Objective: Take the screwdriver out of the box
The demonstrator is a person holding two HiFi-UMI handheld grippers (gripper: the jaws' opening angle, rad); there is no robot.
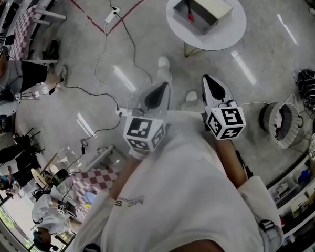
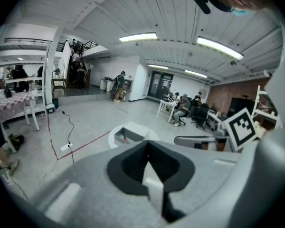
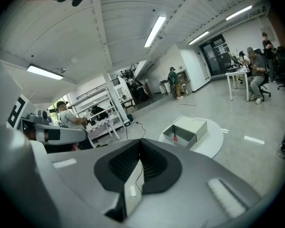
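Your left gripper [image 1: 158, 92] and right gripper [image 1: 213, 86] both sit closed and empty, well apart from the box [image 1: 210, 3] on the table [image 1: 228, 33]; seemingly the screwdriver [image 1: 189, 18] lies inside.

Head view: above the person [image 1: 184, 193], facing steeply down on the floor [image 1: 147, 41]; round counter [image 1: 228, 33] far off at top edge. Left gripper view, right gripper view: each close behind its own jaws, facing forward across the room. All three share counter and open box [image 1: 202, 7], distant.
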